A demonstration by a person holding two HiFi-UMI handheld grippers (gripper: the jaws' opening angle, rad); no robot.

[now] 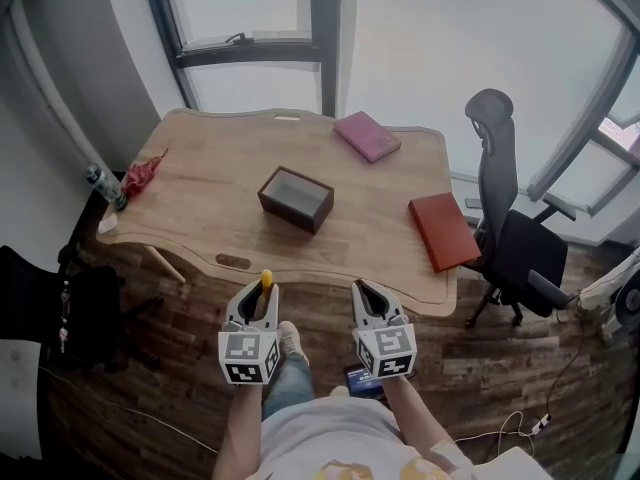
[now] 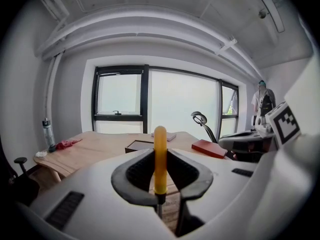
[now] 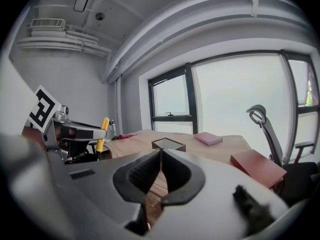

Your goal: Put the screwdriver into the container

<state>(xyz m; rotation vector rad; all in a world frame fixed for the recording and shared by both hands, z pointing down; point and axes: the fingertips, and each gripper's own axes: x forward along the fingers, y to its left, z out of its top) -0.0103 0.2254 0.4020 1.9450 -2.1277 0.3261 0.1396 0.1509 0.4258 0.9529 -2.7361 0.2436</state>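
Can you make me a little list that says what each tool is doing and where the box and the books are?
left tool: shut on the screwdriver, yellow handle poking out in front
right tool: shut, holding nothing
container: open dark box in the middle of the table
pink book: far side of the table
red book: right edge of the table
job: screwdriver not in the container yet

Your left gripper (image 1: 263, 293) and right gripper (image 1: 364, 293) are pale grey shells with dark ribbed pads (image 2: 137, 173), each bearing a black-and-white marker cube (image 1: 249, 357). You wear a white T-shirt (image 1: 340, 433), blue jeans (image 1: 290, 380) and a light shoe (image 1: 290, 340).
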